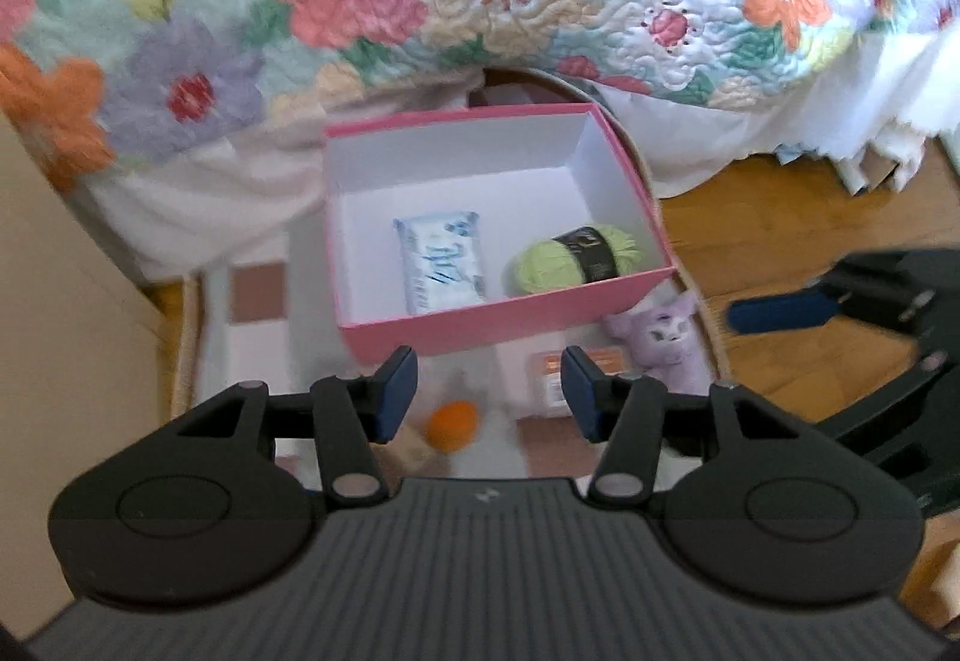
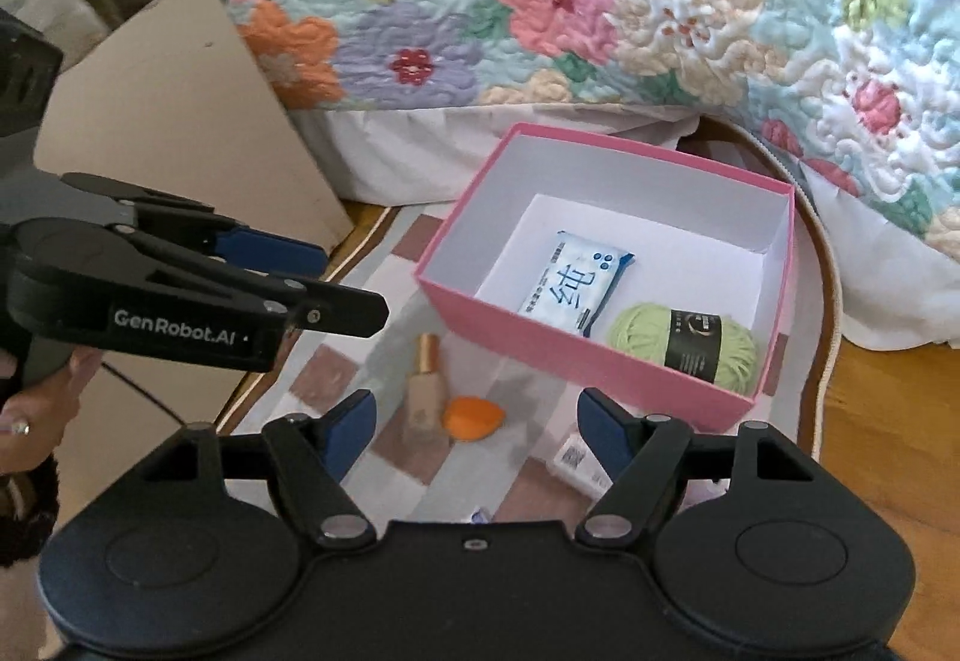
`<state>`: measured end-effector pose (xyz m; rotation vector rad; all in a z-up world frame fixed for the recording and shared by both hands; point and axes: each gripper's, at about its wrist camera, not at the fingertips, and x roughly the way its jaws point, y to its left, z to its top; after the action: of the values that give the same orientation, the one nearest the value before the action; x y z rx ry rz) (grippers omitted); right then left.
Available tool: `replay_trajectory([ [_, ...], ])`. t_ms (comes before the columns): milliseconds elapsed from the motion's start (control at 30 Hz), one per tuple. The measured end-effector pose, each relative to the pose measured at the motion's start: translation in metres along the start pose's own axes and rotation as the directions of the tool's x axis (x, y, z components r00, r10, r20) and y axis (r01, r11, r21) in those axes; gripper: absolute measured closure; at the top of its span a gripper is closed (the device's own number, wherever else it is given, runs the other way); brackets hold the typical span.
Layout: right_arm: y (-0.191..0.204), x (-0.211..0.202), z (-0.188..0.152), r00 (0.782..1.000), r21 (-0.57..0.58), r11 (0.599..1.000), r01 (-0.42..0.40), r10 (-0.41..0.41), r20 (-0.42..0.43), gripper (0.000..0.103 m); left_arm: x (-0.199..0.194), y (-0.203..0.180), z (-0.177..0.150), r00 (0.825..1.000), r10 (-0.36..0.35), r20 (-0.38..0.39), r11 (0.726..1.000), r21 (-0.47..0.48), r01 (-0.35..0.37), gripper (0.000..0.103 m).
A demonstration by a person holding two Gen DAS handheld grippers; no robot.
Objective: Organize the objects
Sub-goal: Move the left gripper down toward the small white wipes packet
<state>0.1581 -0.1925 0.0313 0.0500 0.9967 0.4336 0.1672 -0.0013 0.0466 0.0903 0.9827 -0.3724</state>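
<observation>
Two empty claws, left and right, gape above the mat.

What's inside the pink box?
Inside the pink box lie two things: a blue-and-white tissue pack and a ball of green yarn with a black label. The rest of the white floor shows bare. The near wall hides a strip along the bottom.
</observation>
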Motion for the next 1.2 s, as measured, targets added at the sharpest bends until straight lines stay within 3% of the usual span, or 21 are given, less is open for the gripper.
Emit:
replay_trajectory([
  [200,0.012,-0.032,-0.016,0.999,0.008,0.999,-0.039,0.039,-0.011,0.023,-0.027,-0.009,-0.030,0.999,-0.036,0.038,0.999,0.024,0.035,0.050],
  [367,0.013,-0.033,-0.043,0.998,0.025,0.999,-0.044,0.045,-0.038,0.022,-0.021,-0.011,-0.057,0.997,-0.074,0.002,0.997,0.018,0.074,0.049],
  [467,0.014,-0.019,-0.060,0.997,0.011,0.999,-0.050,0.050,-0.057,0.022,-0.003,-0.006,-0.071,0.987,-0.147,-0.068,0.989,-0.029,0.145,0.049],
  [733,0.011,0.033,-0.098,0.993,-0.037,0.996,-0.075,0.072,-0.089,0.023,0.048,0.003,-0.098,0.977,-0.164,-0.134,0.985,-0.083,0.154,0.050],
  [867,0.002,0.068,-0.118,0.985,0.039,0.992,-0.120,0.124,-0.121,0.023,0.075,0.003,-0.105,0.972,-0.173,-0.159,0.983,-0.092,0.160,0.051],
  [1067,-0.010,0.111,-0.145,0.972,0.171,0.979,-0.115,0.146,-0.182,0.023,0.113,0.000,-0.121,0.964,-0.195,-0.181,0.978,-0.111,0.177,0.054],
  [1200,-0.017,0.130,-0.162,0.959,0.243,0.965,-0.093,0.153,-0.239,0.023,0.138,0.002,-0.122,0.941,-0.218,-0.260,0.972,-0.143,0.186,0.054],
])
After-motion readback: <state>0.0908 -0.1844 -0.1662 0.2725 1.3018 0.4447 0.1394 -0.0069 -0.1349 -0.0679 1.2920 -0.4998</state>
